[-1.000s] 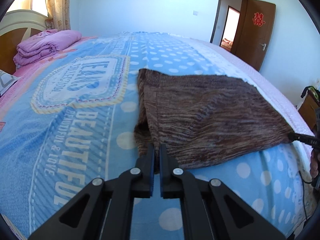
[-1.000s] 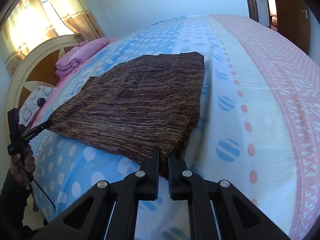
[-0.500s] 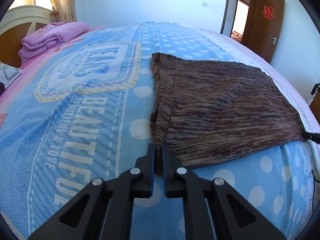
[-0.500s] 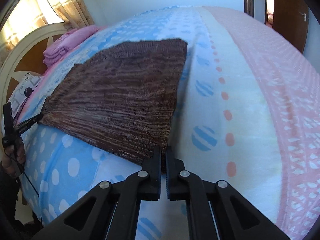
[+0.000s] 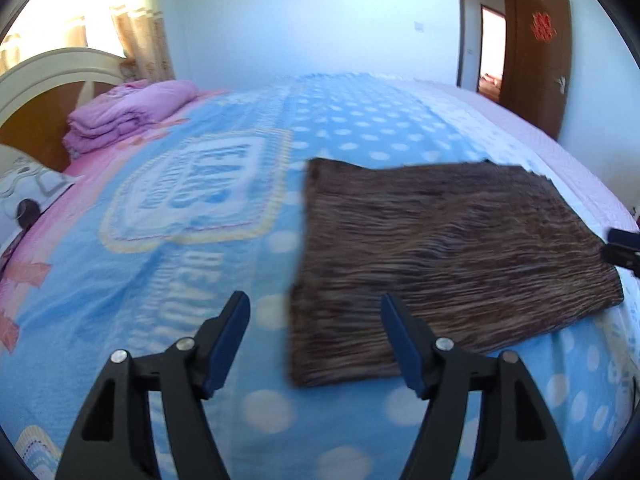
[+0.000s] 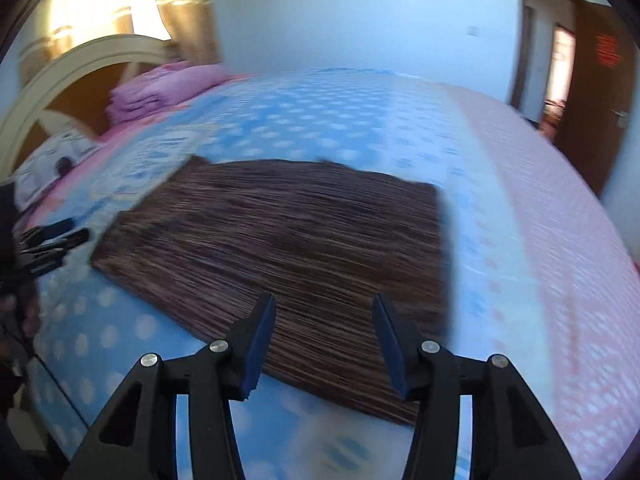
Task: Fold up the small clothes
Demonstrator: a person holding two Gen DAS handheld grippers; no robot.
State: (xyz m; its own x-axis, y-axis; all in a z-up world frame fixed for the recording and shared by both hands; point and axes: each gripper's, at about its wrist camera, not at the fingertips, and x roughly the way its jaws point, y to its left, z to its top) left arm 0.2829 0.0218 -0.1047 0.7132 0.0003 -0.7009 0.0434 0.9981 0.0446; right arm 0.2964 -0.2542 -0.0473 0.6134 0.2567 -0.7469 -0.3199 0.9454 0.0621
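Observation:
A brown knitted garment (image 5: 440, 256) lies flat as a folded rectangle on the blue dotted bedspread (image 5: 200, 280). My left gripper (image 5: 316, 304) hovers above its near left corner, jaws opening, nothing pressed between the blue pads. In the right wrist view the same brown garment (image 6: 280, 240) spreads ahead. Over its near edge hangs my right gripper (image 6: 323, 306), jaws opening too, with the cloth below and clear of the pads. The right gripper's tip (image 5: 622, 246) shows at the far right of the left view, the left gripper (image 6: 52, 240) at the left of the right view.
A folded pink quilt (image 5: 128, 116) sits by the curved headboard (image 5: 48, 80). A pillow (image 5: 28, 196) lies at the left. A brown door (image 5: 540, 56) stands open at the back right. A pink strip of bedspread (image 6: 560, 240) runs along the right side.
Both grippers were shut on the garment's near corners and have let go; their jaws now stand apart. Both have pulled back and up from the cloth, which lies flat.

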